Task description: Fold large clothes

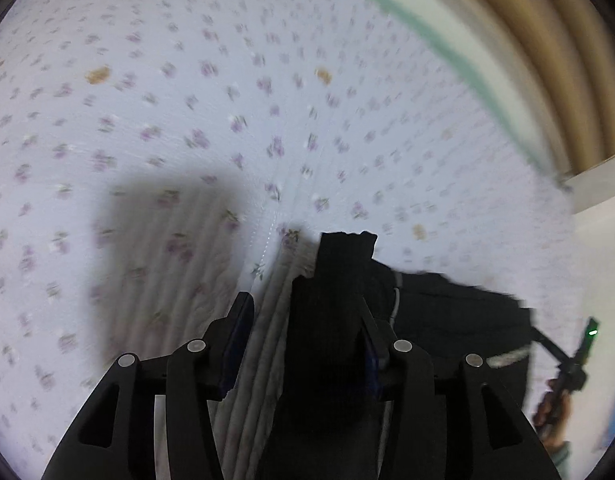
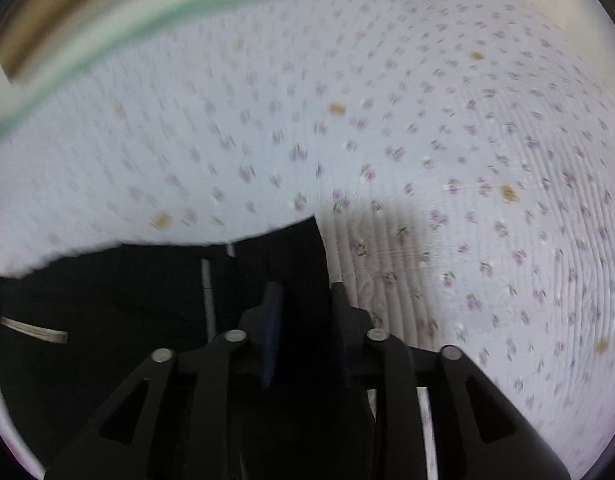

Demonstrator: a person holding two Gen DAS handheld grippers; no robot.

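Inspected both wrist views; both blurred, fine detail unreliable.

Found black garment (image 1: 447,312) lying on bed sheet (image 1: 227,100), pale with small purple flowers and a few tan spots. Located it low and right of centre in left wrist view, low and left in right wrist view, with one raised fold reaching up between the fingers of each claw. Noted a thin white cord (image 1: 395,304) on the cloth and a short pale strip (image 1: 507,358) near its edge.

Checked left claw (image 1: 303,304): fingers apart, pointing down at the bed. Saw the black fold resting against the right-hand finger only, with bare sheet showing between the fold and the other finger. Recorded no clamping.

Checked right claw (image 2: 305,290): fingers apart, also pointing down. Found the gap filled by black cloth. Could not tell whether the pads press on it, given dark cloth against dark fingers.

Observed at the right edge of left wrist view a hand (image 1: 547,412) on a dark handle with a small green light, too blurred for more.

Noted green band (image 1: 427,28) along the far edge of the sheet, with tan ribbed surface (image 1: 547,60) beyond.
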